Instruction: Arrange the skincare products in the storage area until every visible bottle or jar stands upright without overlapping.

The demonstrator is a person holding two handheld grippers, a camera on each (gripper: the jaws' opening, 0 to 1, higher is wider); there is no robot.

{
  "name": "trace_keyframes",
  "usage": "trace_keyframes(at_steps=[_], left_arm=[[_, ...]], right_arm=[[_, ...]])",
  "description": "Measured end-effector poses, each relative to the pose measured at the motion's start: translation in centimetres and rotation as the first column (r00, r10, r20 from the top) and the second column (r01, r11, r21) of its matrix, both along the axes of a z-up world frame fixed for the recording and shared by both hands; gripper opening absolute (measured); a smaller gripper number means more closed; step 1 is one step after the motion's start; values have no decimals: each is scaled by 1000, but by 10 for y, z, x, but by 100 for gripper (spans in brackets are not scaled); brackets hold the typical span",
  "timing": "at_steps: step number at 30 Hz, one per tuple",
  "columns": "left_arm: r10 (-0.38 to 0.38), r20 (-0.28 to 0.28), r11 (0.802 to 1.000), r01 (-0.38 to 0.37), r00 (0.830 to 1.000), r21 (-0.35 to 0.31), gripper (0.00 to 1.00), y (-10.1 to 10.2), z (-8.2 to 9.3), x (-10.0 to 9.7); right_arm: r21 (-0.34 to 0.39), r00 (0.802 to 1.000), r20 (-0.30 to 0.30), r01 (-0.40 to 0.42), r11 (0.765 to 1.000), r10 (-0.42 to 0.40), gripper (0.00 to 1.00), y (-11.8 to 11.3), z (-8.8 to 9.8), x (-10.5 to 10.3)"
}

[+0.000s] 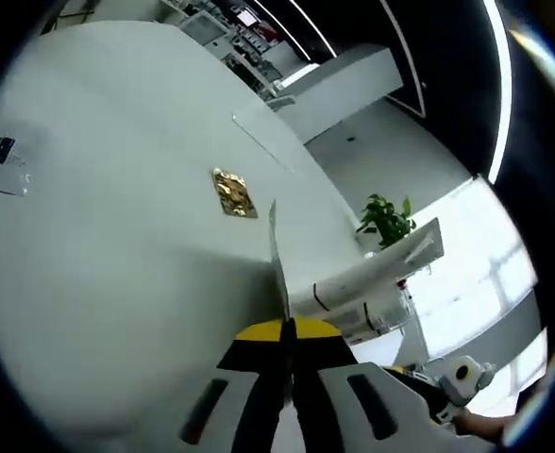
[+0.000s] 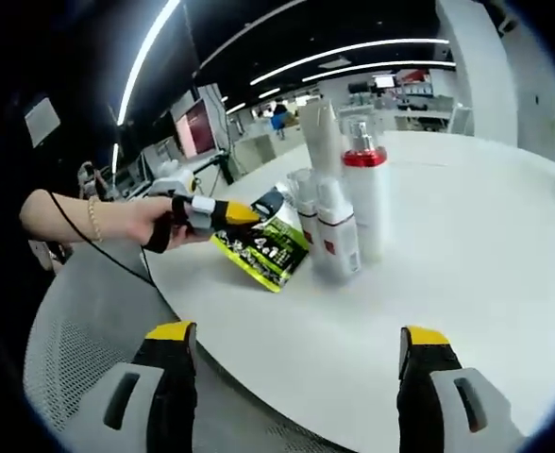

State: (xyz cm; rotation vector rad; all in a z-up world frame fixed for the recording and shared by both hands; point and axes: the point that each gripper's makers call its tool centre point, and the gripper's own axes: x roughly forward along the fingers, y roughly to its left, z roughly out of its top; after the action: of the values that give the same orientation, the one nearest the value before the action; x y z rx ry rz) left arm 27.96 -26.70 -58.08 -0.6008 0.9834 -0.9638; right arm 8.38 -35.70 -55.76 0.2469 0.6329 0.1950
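Left gripper [image 2: 249, 215] jaws pinch flat glossy sachet [image 2: 263, 250]; cylindrical bottles [image 2: 348, 203] upright

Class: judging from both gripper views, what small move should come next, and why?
Probably stand the green sachet upright: the left claw is pinching it while it leans against the bottles. The right claw is open, short of the group.

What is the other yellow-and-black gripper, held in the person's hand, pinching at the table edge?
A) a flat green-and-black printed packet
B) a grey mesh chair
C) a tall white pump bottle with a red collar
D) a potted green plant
A: in the right gripper view the left gripper has its fingers closed on the flat green-and-black printed packet, while the tall white pump bottle with a red collar stands untouched beside it on the white round table.
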Motion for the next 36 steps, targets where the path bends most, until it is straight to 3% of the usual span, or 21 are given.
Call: trace_keyframes(at_steps=[11,18,24,36], left_arm=[[-31,70,993,23,997,119,1,6,-8,2],[-73,117,974,45,990,222,5,11,-18,0],[-111,160,948,56,981,314,15,15,-22,-1],[-173,222,917,74,960,392,23,19,-21,1]], right_arm=[[25,1000,-5,-10,1000,10,93,3,-3,0],[34,1000,-8,-4,999,5,93,3,-5,0],[40,1000,-9,-3,999,3,93,3,-7,0],[44,1000,-7,-2,999,2,93,2,-8,-1]])
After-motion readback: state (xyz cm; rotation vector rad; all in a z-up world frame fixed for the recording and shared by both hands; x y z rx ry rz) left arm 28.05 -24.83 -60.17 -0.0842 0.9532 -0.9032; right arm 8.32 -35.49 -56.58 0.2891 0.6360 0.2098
